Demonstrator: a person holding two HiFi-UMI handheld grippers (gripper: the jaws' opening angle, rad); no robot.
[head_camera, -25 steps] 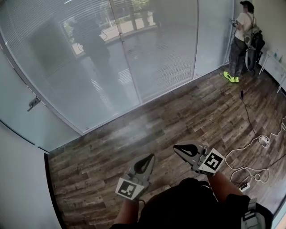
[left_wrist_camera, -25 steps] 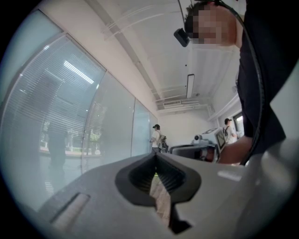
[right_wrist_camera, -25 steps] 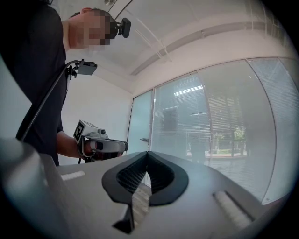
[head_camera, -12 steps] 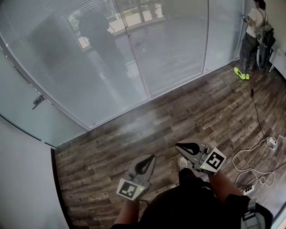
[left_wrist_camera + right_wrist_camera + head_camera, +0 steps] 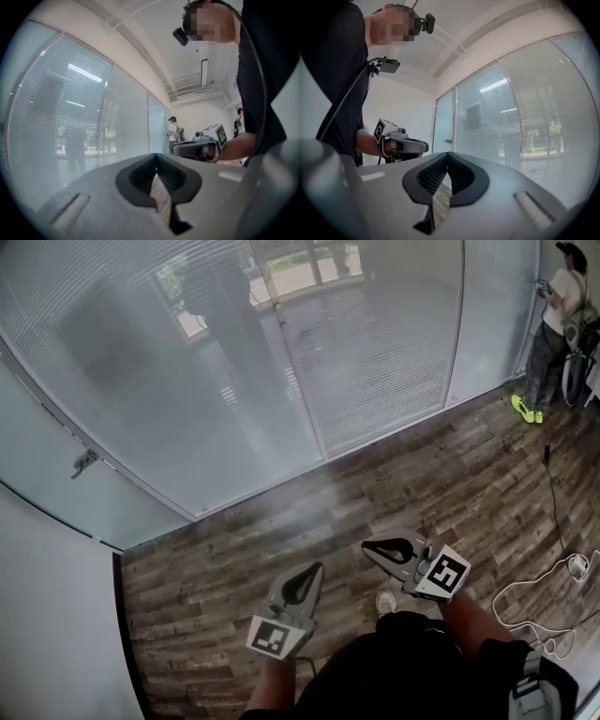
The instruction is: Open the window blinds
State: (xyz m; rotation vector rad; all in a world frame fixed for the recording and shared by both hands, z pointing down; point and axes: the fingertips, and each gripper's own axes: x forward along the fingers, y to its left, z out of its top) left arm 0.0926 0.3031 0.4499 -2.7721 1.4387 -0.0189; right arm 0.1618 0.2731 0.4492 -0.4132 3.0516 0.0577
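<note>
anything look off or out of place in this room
Only the white cables, which lie in loose loops on the wood floor at the right and could be a trip hazard. The blinds hang evenly, and nothing looks spilled or damaged.

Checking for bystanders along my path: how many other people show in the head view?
1: a person in bright yellow-green shoes stands at the top right, beside the glass wall. Others may stand beyond the frame.
</note>
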